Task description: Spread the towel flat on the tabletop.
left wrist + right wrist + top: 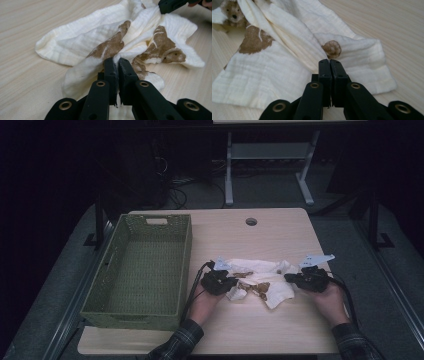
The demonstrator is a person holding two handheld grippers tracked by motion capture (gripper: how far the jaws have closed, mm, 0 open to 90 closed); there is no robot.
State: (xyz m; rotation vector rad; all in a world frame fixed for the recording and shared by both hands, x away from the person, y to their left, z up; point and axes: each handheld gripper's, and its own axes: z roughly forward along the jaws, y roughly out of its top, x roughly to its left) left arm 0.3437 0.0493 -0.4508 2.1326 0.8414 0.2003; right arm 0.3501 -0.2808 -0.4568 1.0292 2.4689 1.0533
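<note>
I had the cream cloth (260, 282) lying crumpled on the pale wooden surface (280, 232), just to the right of the green woven basket (142, 265), which stood empty. The fingers (110, 72) of my left gripper (218, 281) were clenched on a fold at the cloth's edge nearest the basket, with a thin ridge of fabric pinched up between them. My right gripper (306, 279) was at the cloth's far edge from the basket, its fingers (336, 71) pressed together over the hem near a small brown bear print (332, 48); they looked closed on a thin bit of fabric, though I could hardly see it between them.

With both ends held, I judged the step in hand to be spreading or lifting the cloth. To do it well I meant to draw my hands apart evenly, keep both grips firm, and raise the two edges together so the bunched middle fell open instead of twisting. The right-hand hold looked shallow, so a sharp tug might have slipped it.
</note>
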